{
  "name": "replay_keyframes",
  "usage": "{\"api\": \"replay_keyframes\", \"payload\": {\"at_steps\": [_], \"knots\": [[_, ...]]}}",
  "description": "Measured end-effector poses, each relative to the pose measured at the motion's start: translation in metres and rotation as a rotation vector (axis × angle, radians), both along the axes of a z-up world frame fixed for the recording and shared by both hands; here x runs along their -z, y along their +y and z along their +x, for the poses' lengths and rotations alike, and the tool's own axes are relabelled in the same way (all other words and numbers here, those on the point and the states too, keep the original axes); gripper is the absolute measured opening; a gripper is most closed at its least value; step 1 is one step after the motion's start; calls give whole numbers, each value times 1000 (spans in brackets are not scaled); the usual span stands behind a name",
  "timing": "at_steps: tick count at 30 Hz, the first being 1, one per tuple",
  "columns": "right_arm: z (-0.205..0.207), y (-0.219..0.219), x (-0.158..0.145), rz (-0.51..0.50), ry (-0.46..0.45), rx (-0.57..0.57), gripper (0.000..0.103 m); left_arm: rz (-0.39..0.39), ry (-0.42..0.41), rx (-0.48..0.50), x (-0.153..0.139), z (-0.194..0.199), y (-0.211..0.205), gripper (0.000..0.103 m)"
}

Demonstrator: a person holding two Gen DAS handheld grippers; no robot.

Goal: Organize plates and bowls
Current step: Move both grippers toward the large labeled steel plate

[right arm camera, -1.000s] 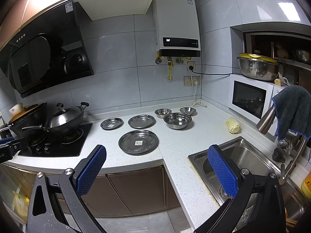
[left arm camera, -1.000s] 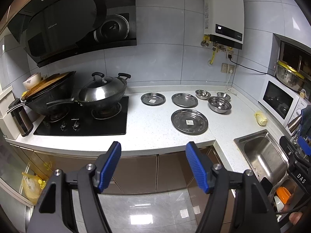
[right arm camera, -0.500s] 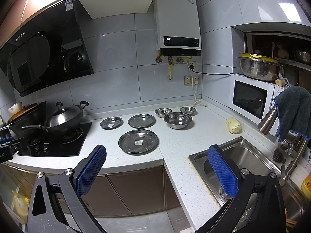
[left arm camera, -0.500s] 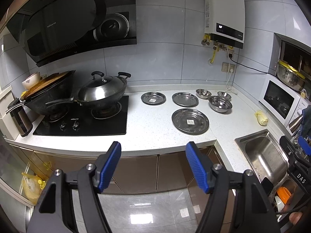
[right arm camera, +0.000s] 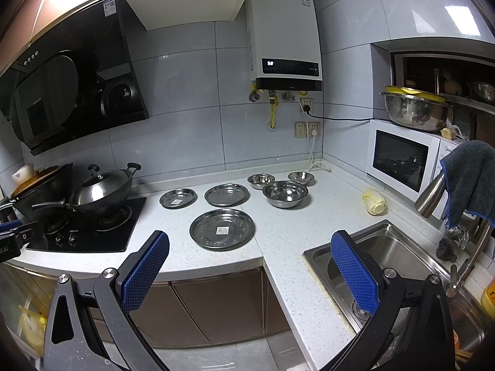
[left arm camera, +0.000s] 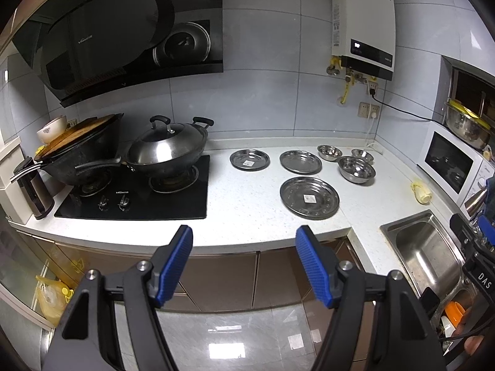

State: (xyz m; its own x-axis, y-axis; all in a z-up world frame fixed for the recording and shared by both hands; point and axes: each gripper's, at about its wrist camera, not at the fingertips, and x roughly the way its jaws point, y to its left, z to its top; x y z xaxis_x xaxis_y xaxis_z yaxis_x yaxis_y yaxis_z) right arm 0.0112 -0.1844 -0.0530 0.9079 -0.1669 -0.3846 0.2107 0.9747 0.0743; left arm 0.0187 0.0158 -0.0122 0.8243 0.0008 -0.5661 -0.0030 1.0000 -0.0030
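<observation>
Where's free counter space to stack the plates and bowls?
Bare: counter between stove and large plate; also between large bowl and sink, up to the yellow cup. Crowded: back row by the wall.

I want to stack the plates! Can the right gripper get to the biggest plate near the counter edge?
Probably yes. The right gripper is open and empty, and the biggest plate lies alone near the front of the counter, nothing on it or in between. It hangs short of the edge, so it must move forward.
</observation>
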Motion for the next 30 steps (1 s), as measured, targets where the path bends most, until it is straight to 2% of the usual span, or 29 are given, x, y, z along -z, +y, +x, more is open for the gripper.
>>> {"api": "replay_keyframes", "payload": {"at_steps": [8,17,30], "knots": [[10,17,-12,-29,-35,10,102,12,-47,-6,-13,6,16,68],[20,36,-26,-60,-127,-6,102,39,-158,-10,-29,12,24,68],[28,46,-36,-60,-189,-8,102,45,-231,-13,-37,15,26,68]]}}
